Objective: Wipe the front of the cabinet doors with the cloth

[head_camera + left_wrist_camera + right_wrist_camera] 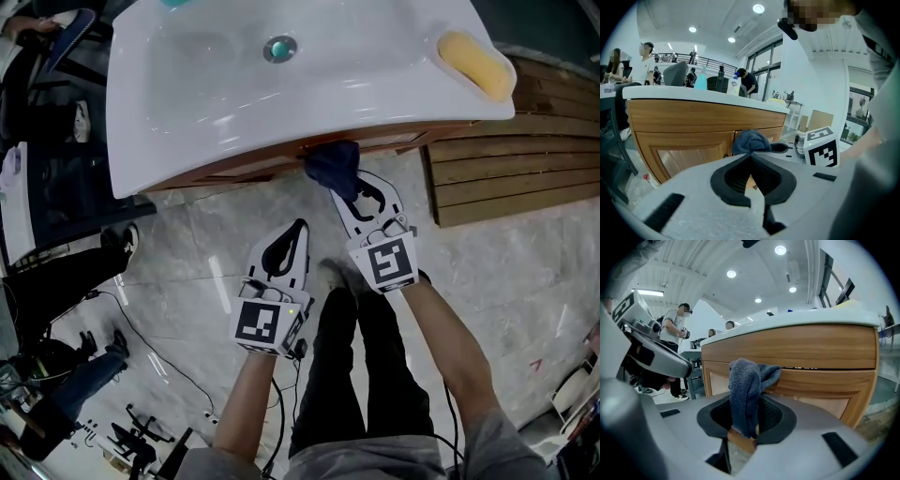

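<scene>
The right gripper (347, 190) is clenched on the dark blue cloth (745, 390). In the right gripper view the cloth runs up between the 2 jaws. Its bunched top spills over their tips and presses against the wooden cabinet front (820, 380), at the seam just under the top panel. In the head view this spot lies below the front edge of the white sink (187, 112), near its middle. A yellow sponge (476, 64) rests at the sink's right front corner. The left gripper (298, 230) is held back from the cabinet, just beside the right one, with its jaws pressed together on nothing.
</scene>
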A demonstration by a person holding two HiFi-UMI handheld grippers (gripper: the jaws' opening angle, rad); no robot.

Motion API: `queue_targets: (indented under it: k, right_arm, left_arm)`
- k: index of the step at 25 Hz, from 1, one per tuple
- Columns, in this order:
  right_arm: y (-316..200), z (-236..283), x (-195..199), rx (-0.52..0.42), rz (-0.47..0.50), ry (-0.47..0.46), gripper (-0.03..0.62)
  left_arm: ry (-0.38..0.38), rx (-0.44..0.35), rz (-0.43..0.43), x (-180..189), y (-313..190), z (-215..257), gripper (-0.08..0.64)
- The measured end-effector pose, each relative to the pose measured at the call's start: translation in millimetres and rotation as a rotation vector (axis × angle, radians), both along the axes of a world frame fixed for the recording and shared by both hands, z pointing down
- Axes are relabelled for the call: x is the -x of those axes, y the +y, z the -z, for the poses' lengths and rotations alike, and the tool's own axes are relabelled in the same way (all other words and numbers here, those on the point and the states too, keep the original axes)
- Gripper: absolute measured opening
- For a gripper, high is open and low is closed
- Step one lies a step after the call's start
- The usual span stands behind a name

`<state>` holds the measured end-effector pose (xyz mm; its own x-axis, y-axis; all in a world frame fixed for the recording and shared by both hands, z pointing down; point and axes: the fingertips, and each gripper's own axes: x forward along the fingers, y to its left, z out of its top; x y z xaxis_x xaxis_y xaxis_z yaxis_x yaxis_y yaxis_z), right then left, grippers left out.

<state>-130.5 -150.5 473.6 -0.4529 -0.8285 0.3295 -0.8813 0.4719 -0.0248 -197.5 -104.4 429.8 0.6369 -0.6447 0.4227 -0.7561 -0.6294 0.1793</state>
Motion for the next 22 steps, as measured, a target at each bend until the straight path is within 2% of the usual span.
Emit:
queue_targets:
  k: [10, 22]
  right_arm:
    - [-33, 0, -2, 0.017, -0.055, -0.071, 0.097]
    - [-35, -3, -26, 0.038, -0.101, -0.095, 0.094]
  left_arm:
    - [-0.017, 0.026, 0.022, 3, 2, -11, 0.006]
    - [-0.02, 0.041, 0.01, -11, 3, -16, 0.006]
